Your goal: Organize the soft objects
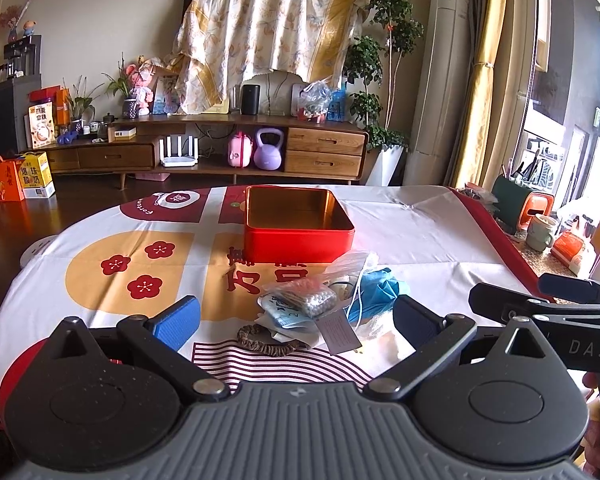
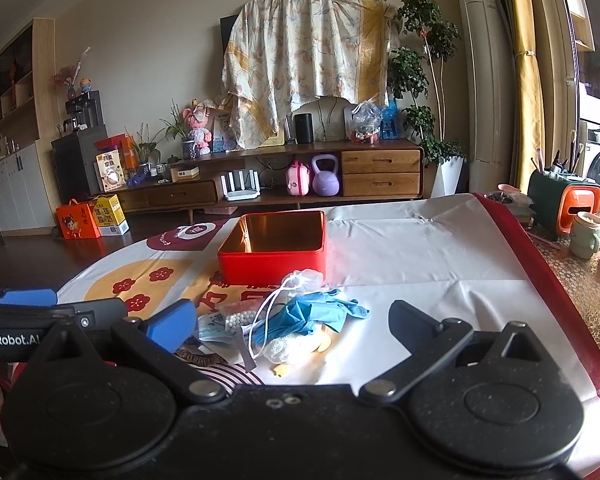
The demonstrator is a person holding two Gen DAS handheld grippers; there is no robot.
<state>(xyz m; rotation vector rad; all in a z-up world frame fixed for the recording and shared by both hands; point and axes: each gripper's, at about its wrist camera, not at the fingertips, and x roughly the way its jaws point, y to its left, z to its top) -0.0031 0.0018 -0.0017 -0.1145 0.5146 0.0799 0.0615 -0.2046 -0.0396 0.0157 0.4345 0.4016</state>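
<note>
Left gripper (image 1: 296, 314) held low over the near edge of the table, blue-padded fingers spread wide, nothing between them. Right gripper (image 2: 292, 322) alongside it, fingers likewise spread apart and empty.

Just ahead of both, a small heap of soft things lies on the table: a crumpled blue rubber glove (image 2: 320, 314), a clear plastic bag of small white beads (image 1: 308, 300), a packaged blue face mask (image 1: 288, 318), a white mesh drawstring pouch (image 2: 300, 280) and a brown braided hair band (image 1: 268, 344) at the near edge. Items overlap and touch one another.

Behind the heap, just beyond it, stands an open red square metal tin with a gold interior (image 1: 298, 236), empty as far as can be seen.

The table wears a white cloth printed with red plum blossoms and yellow panels (image 1: 140, 264), red-bordered on the right.

Room beyond: dark wooden floor, a long low wooden media cabinet (image 1: 324, 148) against the far wall, holding a lilac kettlebell (image 1: 269, 155) and a white router. Above it a floral yellow-and-cream sheet (image 1: 268, 24) hangs draped over a screen. Tall potted green plant (image 1: 384, 60) right of the cabinet, yellow curtains by the window.
</note>
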